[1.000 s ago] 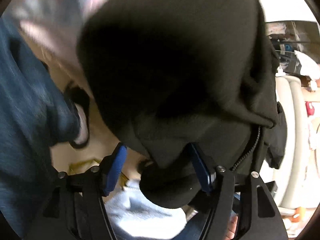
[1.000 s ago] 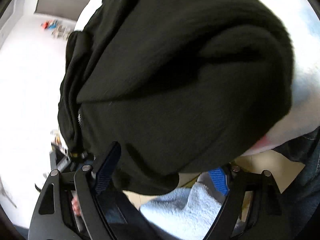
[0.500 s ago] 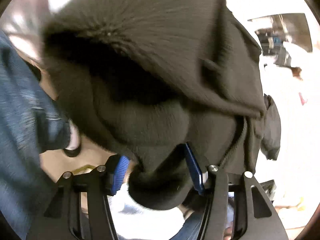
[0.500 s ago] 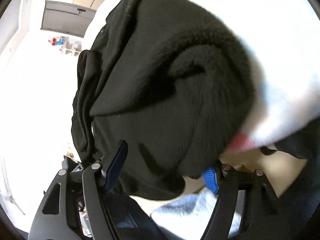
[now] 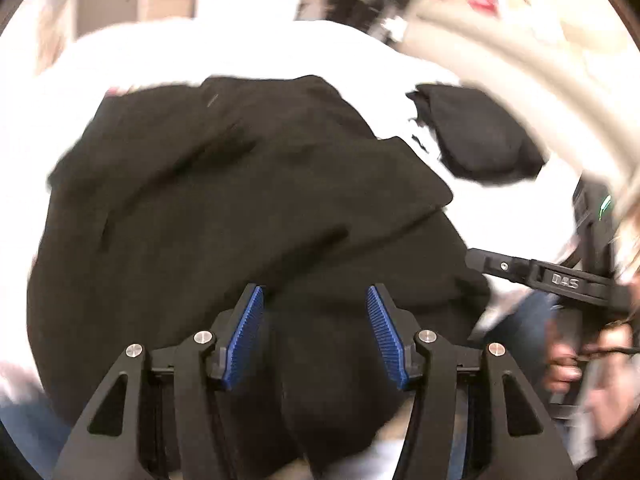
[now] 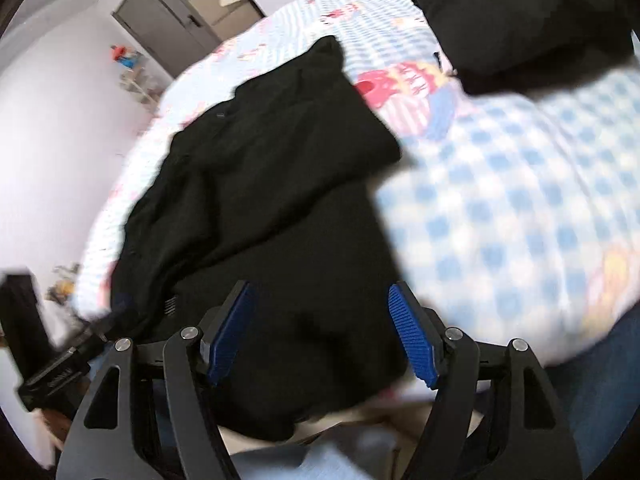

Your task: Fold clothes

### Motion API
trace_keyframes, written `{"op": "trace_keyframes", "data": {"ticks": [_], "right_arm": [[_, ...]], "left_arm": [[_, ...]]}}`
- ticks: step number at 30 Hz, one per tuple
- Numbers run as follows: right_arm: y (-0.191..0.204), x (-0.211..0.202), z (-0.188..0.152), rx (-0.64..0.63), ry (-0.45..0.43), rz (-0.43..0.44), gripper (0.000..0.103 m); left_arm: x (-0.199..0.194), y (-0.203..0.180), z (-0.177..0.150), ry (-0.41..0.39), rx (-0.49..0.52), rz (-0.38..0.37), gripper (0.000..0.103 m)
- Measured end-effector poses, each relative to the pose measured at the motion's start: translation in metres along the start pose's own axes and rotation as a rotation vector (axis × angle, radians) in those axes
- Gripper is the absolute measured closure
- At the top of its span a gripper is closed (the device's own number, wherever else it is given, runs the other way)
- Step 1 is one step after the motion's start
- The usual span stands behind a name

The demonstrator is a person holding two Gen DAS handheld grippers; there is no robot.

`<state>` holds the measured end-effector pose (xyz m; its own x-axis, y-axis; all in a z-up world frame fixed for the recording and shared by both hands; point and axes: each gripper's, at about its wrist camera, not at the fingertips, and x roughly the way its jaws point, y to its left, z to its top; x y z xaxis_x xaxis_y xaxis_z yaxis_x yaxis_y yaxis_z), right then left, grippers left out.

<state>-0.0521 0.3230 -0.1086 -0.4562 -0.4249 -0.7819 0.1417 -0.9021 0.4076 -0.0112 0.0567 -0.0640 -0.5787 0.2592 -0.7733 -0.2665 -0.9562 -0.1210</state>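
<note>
Garments, count: two black items in view.
Black hoodie [image 6: 260,184]: one, spread on the bed, its near edge hanging over the bed's near side. Creased and partly doubled over itself. A zipper line shows at its near left edge in the right wrist view. In the left wrist view it fills the centre [image 5: 224,208].
Second black garment [image 6: 516,20]: one, a compact bundle lying far right on the bed, apart from the hoodie. Also seen far right in the left wrist view [image 5: 480,132].
Bed cover [image 6: 500,208]: one, blue-and-white check with cartoon prints; overexposed to white in the left wrist view.
Left gripper [image 5: 316,332]: jaws apart, two blue pads visible, one each side. The hoodie's near edge lies in the gap between them; whether either pad touches it cannot be told.
Right gripper [image 6: 320,328]: jaws wide apart, two blue pads visible. The hoodie's near edge lies beneath the gap; contact cannot be told. This gripper also shows at the right of the left wrist view [image 5: 544,276].
Person: a hand [image 5: 564,368] at the right edge of the left wrist view; blue denim at the near edge.
Room: one grey cabinet [image 6: 168,28] far left against the wall.
Image quality: both views motion-blurred.
</note>
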Motion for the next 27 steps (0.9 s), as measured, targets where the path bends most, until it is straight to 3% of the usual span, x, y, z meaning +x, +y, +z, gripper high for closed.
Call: {"op": "trace_keyframes", "data": {"ticks": [3,8,12,16,18,20,27], "right_arm": [[-0.004,0.017,-0.002,0.017,0.025,-0.036,0.031],[-0.024,0.024,-0.009,0.020,0.047,-0.029,0.032],[-0.031,0.025,-0.011,0.008,0.052,-0.030,0.032],[-0.036,0.026,-0.011,0.015,0.055,-0.022,0.031],[-0.037,0.026,-0.012,0.018,0.053,-0.019,0.031],[-0.038,0.026,-0.013,0.020,0.048,-0.017,0.030],[-0.040,0.022,-0.017,0.019,0.036,-0.016,0.029]], "left_arm": [[0.037,-0.032,0.031,0.017,0.217,0.056,0.047],[0.076,-0.055,0.033,0.043,0.383,0.245,0.046],[0.078,-0.053,0.027,0.023,0.402,0.291,0.048],[0.076,-0.051,0.019,0.004,0.399,0.288,0.052],[0.072,-0.048,0.018,-0.003,0.391,0.291,0.067],[0.068,-0.044,0.017,-0.010,0.382,0.293,0.088],[0.053,-0.032,0.014,-0.035,0.353,0.301,0.098]]}}
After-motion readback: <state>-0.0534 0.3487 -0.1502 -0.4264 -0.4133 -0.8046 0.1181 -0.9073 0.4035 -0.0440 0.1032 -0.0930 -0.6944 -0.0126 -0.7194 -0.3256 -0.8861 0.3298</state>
